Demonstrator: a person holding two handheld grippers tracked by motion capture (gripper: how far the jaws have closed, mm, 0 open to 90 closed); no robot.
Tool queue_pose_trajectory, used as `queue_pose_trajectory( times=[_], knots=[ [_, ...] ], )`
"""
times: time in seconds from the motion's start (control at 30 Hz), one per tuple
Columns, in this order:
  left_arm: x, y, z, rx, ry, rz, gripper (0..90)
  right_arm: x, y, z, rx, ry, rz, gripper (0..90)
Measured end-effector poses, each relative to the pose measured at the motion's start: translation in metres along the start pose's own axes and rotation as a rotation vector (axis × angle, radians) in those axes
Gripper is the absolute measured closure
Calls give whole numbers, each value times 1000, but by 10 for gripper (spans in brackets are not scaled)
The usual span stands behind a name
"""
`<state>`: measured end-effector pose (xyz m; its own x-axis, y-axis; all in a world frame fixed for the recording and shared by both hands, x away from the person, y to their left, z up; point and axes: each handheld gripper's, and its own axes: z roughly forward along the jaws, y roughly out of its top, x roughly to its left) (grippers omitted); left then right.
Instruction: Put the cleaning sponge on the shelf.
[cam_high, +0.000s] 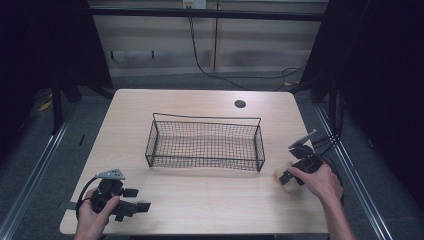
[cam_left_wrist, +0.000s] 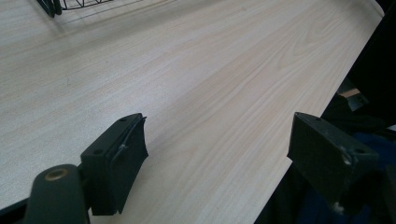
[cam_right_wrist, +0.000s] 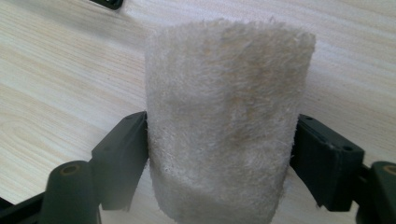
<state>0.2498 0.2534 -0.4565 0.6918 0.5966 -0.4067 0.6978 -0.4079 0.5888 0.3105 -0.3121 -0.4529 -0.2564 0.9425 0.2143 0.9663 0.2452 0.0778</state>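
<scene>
Pale wood table (cam_high: 200, 200) carries a black wire basket (cam_high: 205, 142) at its middle. Near the right edge, the right gripper (cam_high: 289, 176) clamps a fuzzy cream roll (cam_right_wrist: 226, 121) between both jaws. At the near left corner, the left gripper (cam_high: 136, 199) hangs wide open, holding nothing.
</scene>
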Motion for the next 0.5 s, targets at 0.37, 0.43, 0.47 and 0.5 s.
queue_pose_trajectory(
  times=[0.37, 0.43, 0.47, 0.5],
  knots=[
    [0, 0, 0, 3, -5, -3, 190, 2, 0, 1, 5, 3, 11, 278],
    [0, 0, 0, 5, -5, -2, 190, 2, 0, 0, 9, 2, 17, 279],
    [0, 0, 0, 4, -6, -3, 190, 3, 0, -1, 8, 3, 13, 279],
    [0, 0, 0, 3, -4, -4, 190, 3, 1, -1, 9, 5, 9, 280]
  ],
)
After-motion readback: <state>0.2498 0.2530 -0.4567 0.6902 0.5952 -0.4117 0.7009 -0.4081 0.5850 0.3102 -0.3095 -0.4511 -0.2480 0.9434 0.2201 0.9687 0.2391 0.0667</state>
